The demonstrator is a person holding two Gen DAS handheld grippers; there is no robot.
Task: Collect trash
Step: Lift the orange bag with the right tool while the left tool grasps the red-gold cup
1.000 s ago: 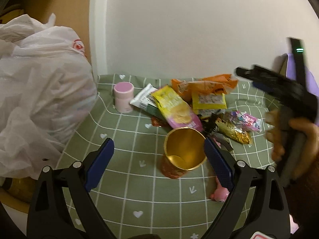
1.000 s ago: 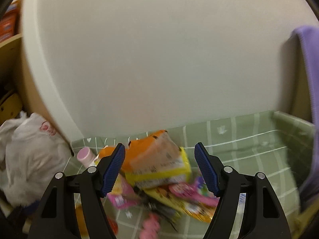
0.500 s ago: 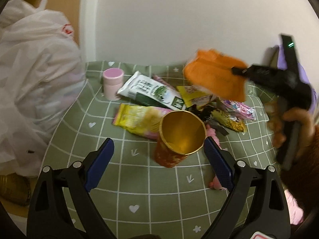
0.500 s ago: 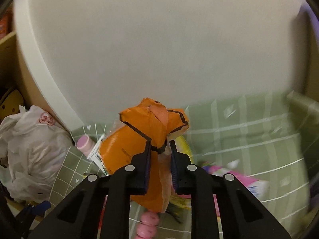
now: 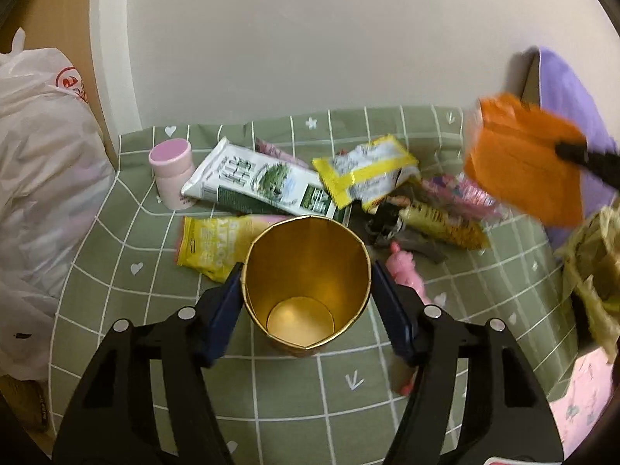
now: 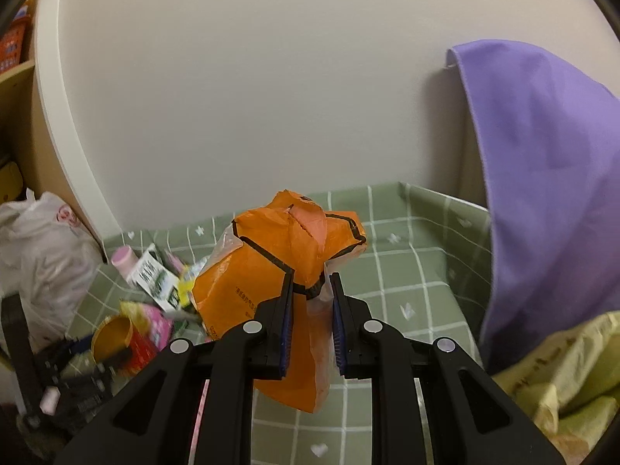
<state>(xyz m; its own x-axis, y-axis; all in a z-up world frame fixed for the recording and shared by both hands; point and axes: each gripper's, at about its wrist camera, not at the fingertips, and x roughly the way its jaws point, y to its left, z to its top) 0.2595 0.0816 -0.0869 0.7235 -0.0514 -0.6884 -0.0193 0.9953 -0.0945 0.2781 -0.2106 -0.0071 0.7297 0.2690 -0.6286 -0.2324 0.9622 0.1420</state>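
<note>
Orange snack bag (image 6: 279, 271): crumpled, held in the air above the green grid-patterned cloth (image 6: 407, 283); long axis roughly vertical, torn top pointing up and away from the camera, lower end hanging below the fingers. Small dark print runs along one side, too small to read. The right gripper (image 6: 310, 306) pinches it at mid-height, fingers pressed nearly together on the film.

Gold-lined cup (image 5: 306, 283): upright on the cloth, open mouth up, red outside as the right wrist view shows. The left gripper (image 5: 306, 298) has its blue-padded fingers against both sides of the cup wall, clamping it.

Trash pile behind the cup, all lying flat on the cloth: white-and-green packet (image 5: 259, 186) with dark vertical characters, not legible; yellow-bordered wrapper (image 5: 364, 174) overlapping its right end; yellow-and-pink bag (image 5: 217, 240) just left of the cup, lettering blurred; gold wrapper (image 5: 441, 224) and pink-purple wrapper (image 5: 461, 193) to the right; pink toy figure (image 5: 407, 275) beside the right finger.

Pink-lidded jar (image 5: 172, 174): upright, near the cloth's far left corner.

White plastic bag (image 5: 42, 178): bulky, at the left edge, with a red round logo.

Purple cloth (image 6: 542, 178): hanging at the right against the wall.
</note>
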